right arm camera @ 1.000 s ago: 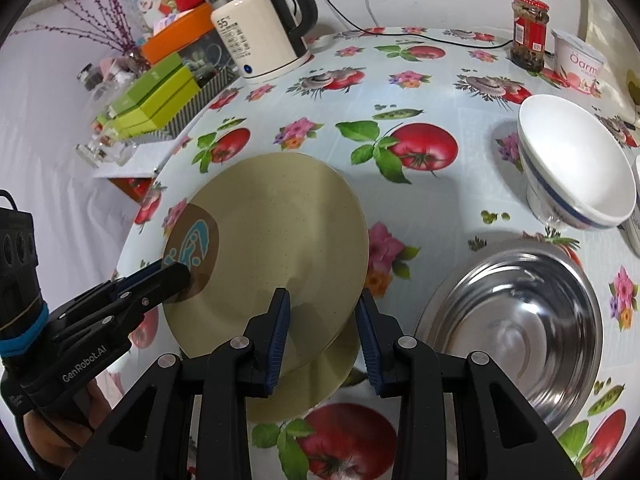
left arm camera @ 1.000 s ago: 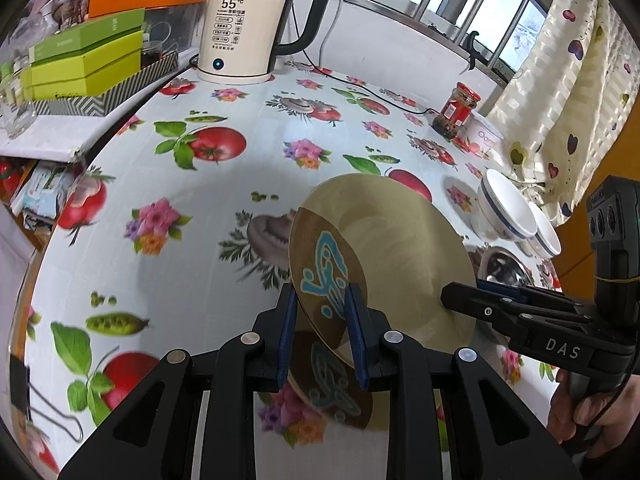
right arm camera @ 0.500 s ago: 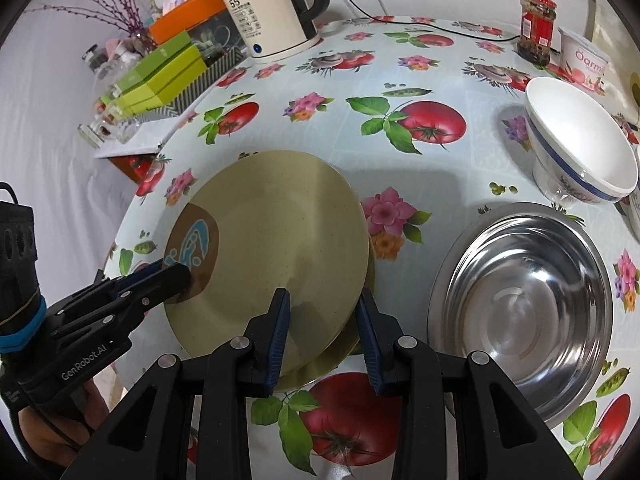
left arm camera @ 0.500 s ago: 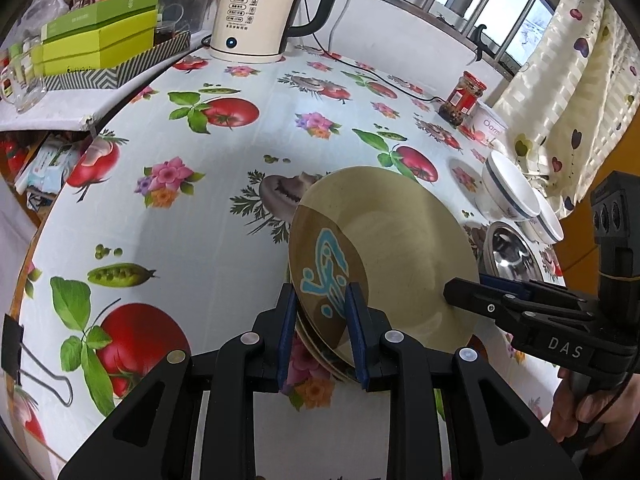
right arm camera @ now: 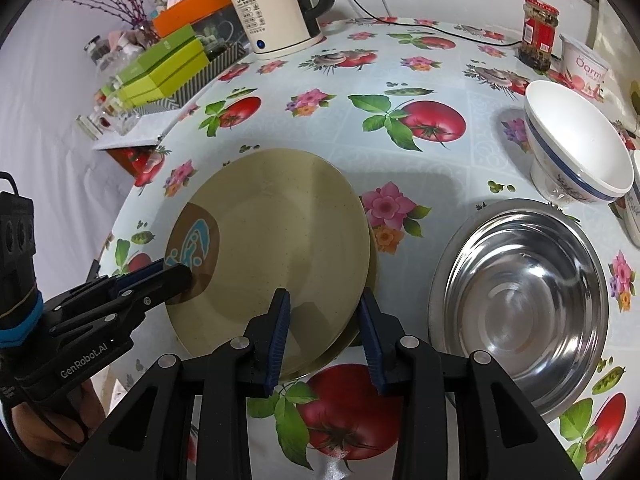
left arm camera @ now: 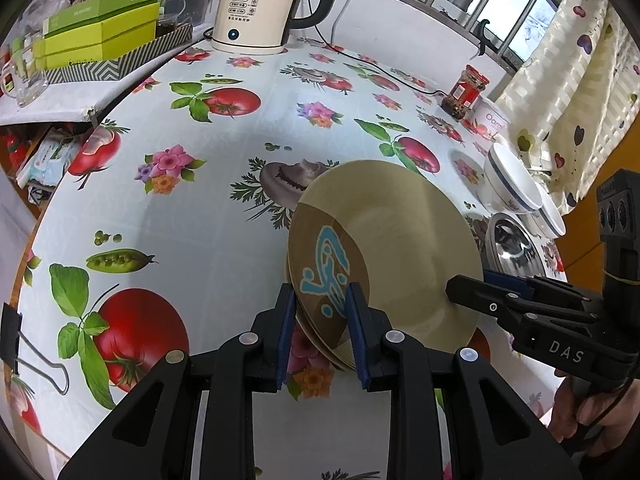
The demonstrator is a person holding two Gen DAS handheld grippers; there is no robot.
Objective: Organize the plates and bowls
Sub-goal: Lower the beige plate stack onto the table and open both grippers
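Stacking step: lowering round beige ceramic plate (right arm camera: 276, 236) onto matching plate (left arm camera: 320, 344) beneath, left gripper (left arm camera: 322, 330) and right gripper (right arm camera: 322, 332) both narrowly pinching opposite rims. Next, judging: releasing, withdrawing sideways.

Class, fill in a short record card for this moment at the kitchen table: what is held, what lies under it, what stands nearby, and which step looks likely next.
Held item: beige plate, with a brown and blue patch at one edge
Left tool: gripping the plate's patterned edge
Right tool: around the opposite rim; grip unclear
Beneath: second beige plate, its rim showing just below
Nearby: steel bowl beside the plates, white bowl behind it
Surface: table with fruit-print cloth
Likely next step: settle the plate fully and release
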